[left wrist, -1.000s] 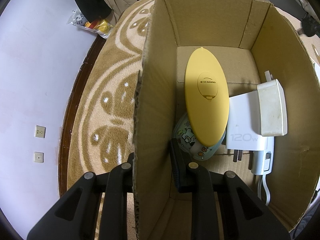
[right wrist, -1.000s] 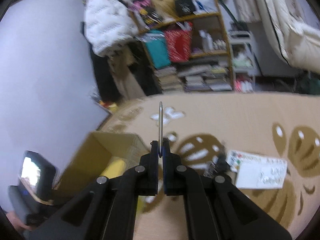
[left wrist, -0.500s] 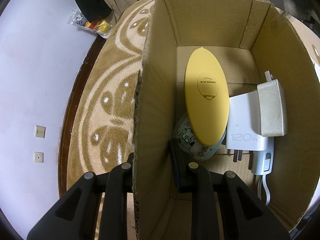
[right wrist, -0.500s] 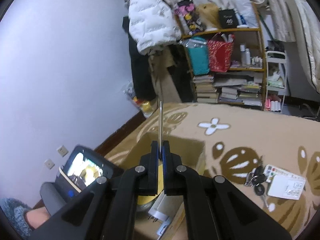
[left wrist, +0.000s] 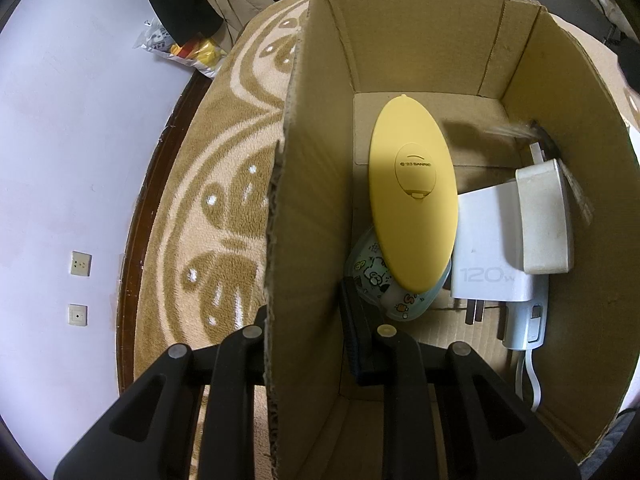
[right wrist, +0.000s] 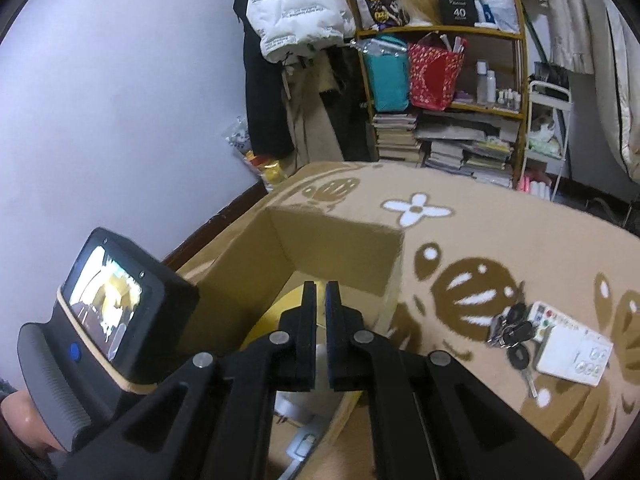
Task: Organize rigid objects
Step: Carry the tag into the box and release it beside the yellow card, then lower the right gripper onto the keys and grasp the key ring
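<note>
The left tool (left wrist: 306, 308) is clamped shut on the left wall of the cardboard box (left wrist: 420, 40), one finger outside and one inside, holding the box steady on the rug (left wrist: 224, 216). The right tool (right wrist: 320, 292) hangs over the open box with its fingers drawn almost together, only a thin slit between them and nothing gripped. Inside the box a yellow oval case (left wrist: 412, 200) lies lengthwise from near wall to far wall, resting on a small cartoon-printed case (left wrist: 376, 280). Beside it, along the right wall, sit a white charger (left wrist: 488, 248) and a cream adapter (left wrist: 540, 220). What is left outside appears to be a bunch of keys (right wrist: 514, 330) and a flat white panel (right wrist: 572, 354), touching each other on the rug. They lie to the right of the right tool and well apart from the box's right wall, so the right hand is the nearer one. The panel's long axis slants from the keys toward the rug's near right edge. A blurred streak (left wrist: 516, 132) against the box's right wall cannot be identified, and the box floor under the right tool is mostly hidden
</note>
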Demonstrator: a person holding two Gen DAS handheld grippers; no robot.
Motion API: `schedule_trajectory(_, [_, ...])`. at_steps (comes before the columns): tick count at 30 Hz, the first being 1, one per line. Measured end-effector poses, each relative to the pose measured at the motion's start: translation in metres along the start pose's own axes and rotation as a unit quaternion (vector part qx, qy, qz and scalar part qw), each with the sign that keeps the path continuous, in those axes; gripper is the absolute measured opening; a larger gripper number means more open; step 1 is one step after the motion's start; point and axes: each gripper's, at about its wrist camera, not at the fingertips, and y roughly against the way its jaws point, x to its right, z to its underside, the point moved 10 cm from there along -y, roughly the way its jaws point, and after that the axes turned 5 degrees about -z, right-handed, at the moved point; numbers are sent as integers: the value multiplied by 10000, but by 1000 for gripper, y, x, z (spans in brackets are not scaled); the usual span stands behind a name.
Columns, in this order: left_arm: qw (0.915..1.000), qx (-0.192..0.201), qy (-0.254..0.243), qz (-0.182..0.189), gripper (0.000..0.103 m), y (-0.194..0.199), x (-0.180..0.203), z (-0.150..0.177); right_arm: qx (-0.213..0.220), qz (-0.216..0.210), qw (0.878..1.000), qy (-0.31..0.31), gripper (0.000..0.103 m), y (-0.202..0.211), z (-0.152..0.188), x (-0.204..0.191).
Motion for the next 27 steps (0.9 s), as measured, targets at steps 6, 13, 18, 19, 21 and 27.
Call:
schedule_trajectory(6, [10000,2,9,18,22,0,0,0,212,438,9984,-271,63,12,-11,35])
schedule_trajectory(13, [10000,-3,1,8,22,0,0,1,330,957,9894,-1043,98,18,-2,98])
schedule_trajectory(18, [10000,-4,-3,8,22,0,0,1,17,1290,9837,-1253,99,5,20,137])
schedule_trajectory(19, [10000,-4,-3,6,22,0,0,1,-38,1354,9822,-1300,99,2,24,143])
schedule_trajectory(21, [10000,-4,-11,3,22,0,0,2,-118,1359,9805,-1418,99,-3,32,154])
schedule_trajectory(27, [10000,1,-20,-11,22,0,0,2,-360,1384,9765,-1609,99,-17,53,173])
